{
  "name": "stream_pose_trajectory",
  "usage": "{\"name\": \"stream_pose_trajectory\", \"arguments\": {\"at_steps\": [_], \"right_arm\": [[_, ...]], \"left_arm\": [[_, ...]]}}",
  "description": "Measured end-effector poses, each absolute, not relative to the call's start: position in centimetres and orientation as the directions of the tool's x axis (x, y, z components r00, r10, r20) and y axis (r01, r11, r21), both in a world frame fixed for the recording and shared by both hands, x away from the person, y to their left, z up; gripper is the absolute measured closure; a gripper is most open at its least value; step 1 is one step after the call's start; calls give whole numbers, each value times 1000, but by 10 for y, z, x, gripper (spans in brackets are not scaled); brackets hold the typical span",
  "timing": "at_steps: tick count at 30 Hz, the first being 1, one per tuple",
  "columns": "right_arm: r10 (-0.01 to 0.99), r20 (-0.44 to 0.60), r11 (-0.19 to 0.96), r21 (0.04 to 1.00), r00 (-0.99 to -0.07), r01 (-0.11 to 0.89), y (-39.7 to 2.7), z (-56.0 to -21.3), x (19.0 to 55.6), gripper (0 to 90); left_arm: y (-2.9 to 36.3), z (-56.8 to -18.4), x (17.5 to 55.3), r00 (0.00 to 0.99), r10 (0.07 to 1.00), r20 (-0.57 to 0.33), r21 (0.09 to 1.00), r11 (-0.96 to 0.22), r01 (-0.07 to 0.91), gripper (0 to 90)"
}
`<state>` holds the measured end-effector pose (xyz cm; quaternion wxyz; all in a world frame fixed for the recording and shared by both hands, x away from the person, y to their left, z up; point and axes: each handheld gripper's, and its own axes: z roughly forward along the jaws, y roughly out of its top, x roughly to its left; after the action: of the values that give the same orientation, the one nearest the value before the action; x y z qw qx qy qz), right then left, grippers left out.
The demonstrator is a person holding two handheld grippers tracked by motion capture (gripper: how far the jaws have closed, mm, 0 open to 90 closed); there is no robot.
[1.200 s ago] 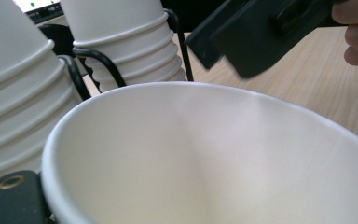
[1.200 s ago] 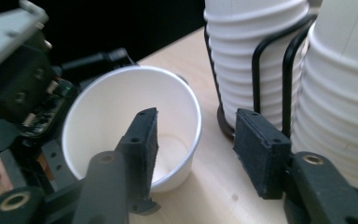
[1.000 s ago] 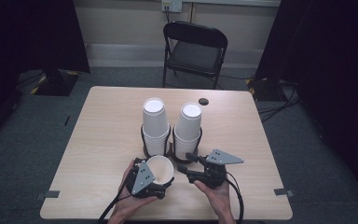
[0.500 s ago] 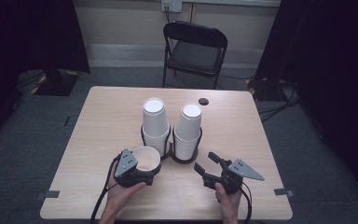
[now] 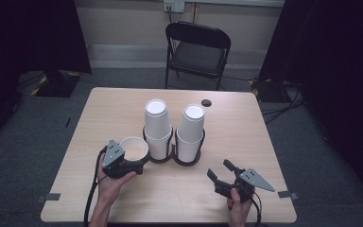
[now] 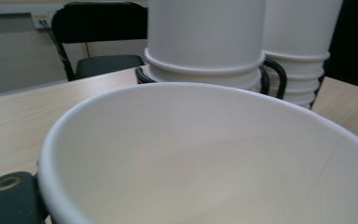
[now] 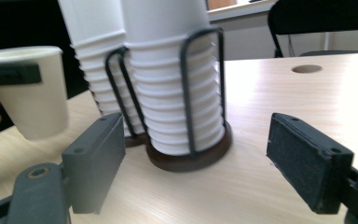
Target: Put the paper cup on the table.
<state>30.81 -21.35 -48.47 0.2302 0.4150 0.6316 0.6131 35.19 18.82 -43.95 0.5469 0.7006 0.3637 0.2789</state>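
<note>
My left gripper (image 5: 131, 163) clamps one empty paper cup (image 5: 134, 148), upright, left of centre in the high view, beside the wire holder (image 5: 174, 152). The holder's two rings each carry one stack of upturned cups (image 5: 157, 124). My right gripper (image 5: 222, 173), lower right, has just spread wide, holding nothing.

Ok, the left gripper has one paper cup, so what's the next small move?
Probably lower the paper cup onto bare table left of the rack and let go. The left gripper holds it upright; the right gripper, jaws just opened, has nothing between them.
</note>
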Motion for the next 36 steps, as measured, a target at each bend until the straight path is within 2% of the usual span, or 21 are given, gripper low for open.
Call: {"name": "stream_pose_trajectory", "arguments": {"at_steps": [13,26,33,36], "right_arm": [[840,186,-63,967,-510,249,-214,-496,309,187],[836,188,-69,968,-515,240,-215,-497,308,184],[835,187,-66,968,-517,243,-215,-497,309,185],[833,185,-61,967,-521,246,-215,-497,309,185]], "left_arm": [[217,-437,379,527,849,-36,972,-94,217,86],[223,-447,400,484,873,-67,966,-64,250,75],[228,-458,426,450,888,-94,962,-35,269,73],[224,-461,433,443,893,-74,963,-51,265,74]]}}
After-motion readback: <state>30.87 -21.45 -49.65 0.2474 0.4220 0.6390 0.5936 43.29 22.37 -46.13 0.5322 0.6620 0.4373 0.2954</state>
